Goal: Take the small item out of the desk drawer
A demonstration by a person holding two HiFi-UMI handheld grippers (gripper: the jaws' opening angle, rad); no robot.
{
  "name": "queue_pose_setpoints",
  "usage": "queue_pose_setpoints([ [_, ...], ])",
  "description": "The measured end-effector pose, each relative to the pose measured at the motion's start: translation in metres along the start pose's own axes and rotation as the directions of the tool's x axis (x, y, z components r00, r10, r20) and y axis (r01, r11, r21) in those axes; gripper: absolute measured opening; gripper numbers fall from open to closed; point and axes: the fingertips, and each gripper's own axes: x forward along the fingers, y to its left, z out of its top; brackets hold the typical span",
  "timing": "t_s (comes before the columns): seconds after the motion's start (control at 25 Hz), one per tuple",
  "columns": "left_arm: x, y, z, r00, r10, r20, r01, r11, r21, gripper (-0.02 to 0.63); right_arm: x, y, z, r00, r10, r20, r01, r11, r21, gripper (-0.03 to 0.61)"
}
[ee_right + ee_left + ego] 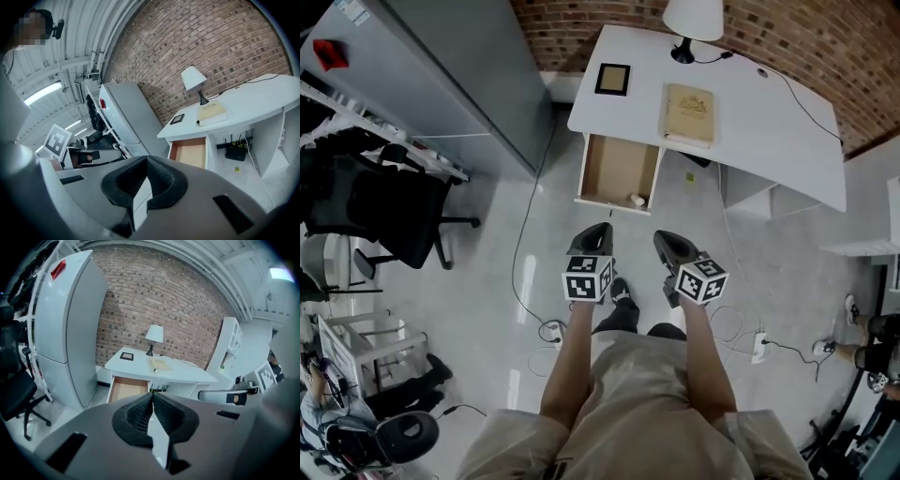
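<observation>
Both grippers had their jaws pressed together with nothing between them: the left gripper (593, 239) and right gripper (672, 246) were held side by side over the floor, apart from the white desk (769, 141). The drawer (614, 164) stood open. The small item (637, 199) lay inside, at its near right corner. A book (689, 114) and lamp (694, 21) sat on the desktop.

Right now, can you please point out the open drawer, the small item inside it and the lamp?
open drawer (614, 169), head view, bare wooden bottom.
small item (637, 199), head view, its pale middle.
lamp (694, 17), head view, white shade.
</observation>
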Motion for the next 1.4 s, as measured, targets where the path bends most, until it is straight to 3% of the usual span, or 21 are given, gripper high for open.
queue_pose_setpoints([
  [0.56, 0.042, 0.056, 0.006, 1.0, 0.018, -0.019, -0.019, 0.999, -0.051, 0.021, 0.086, -0.041, 0.024, 0.995, -0.012, -0.096, 0.009, 0.999, -0.034, 0.025],
  [0.88, 0.067, 0.08, 0.006, 0.997, 0.076, -0.028, -0.079, 0.991, -0.107, 0.021, 0.132, -0.073, 0.023, 0.983, -0.004, -0.183, -0.006, 0.999, -0.051, 0.025],
  [1.16, 0.102, 0.076, 0.003, 0.994, 0.058, -0.088, -0.065, 0.994, -0.085, 0.021, 0.168, -0.121, 0.029, 0.964, -0.007, -0.266, -0.01, 0.998, -0.061, 0.025],
  [1.4, 0.149, 0.065, -0.022, 0.983, 0.001, -0.181, -0.014, 0.997, -0.069, 0.021, 0.181, -0.155, 0.017, 0.947, 0.007, -0.321, -0.022, 0.999, -0.042, 0.025],
])
